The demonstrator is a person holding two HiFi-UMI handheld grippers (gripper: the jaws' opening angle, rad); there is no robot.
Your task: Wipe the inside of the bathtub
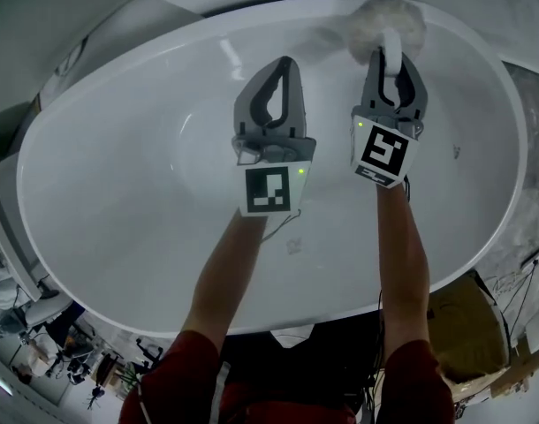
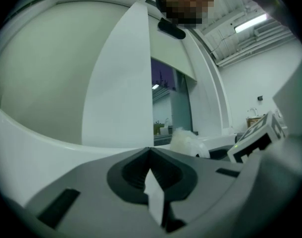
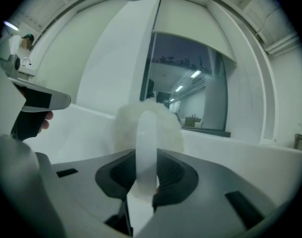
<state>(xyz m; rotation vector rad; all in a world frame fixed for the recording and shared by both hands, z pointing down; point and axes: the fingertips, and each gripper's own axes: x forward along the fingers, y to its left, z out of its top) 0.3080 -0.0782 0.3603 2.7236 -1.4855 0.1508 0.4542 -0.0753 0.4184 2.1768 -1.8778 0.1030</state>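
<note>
A white oval bathtub (image 1: 93, 193) fills the head view. At its far rim, a fluffy white scrubber head (image 1: 389, 20) presses against the inner wall. My right gripper (image 1: 391, 57) is shut on the scrubber's white handle (image 3: 146, 148), and the fluffy head (image 3: 161, 120) spreads just beyond the jaws. My left gripper (image 1: 285, 63) hovers over the middle of the tub to the left of the right one, jaws together and holding nothing. In the left gripper view its tips (image 2: 150, 150) meet, with the scrubber head (image 2: 185, 142) off to the right.
The tub's drain (image 1: 293, 246) lies near the person's forearms. A cardboard box (image 1: 464, 321) stands on the floor at the lower right, outside the tub. Beyond the far rim (image 3: 250, 150) a white wall panel (image 2: 121, 78) and a dark window (image 3: 190, 93) rise.
</note>
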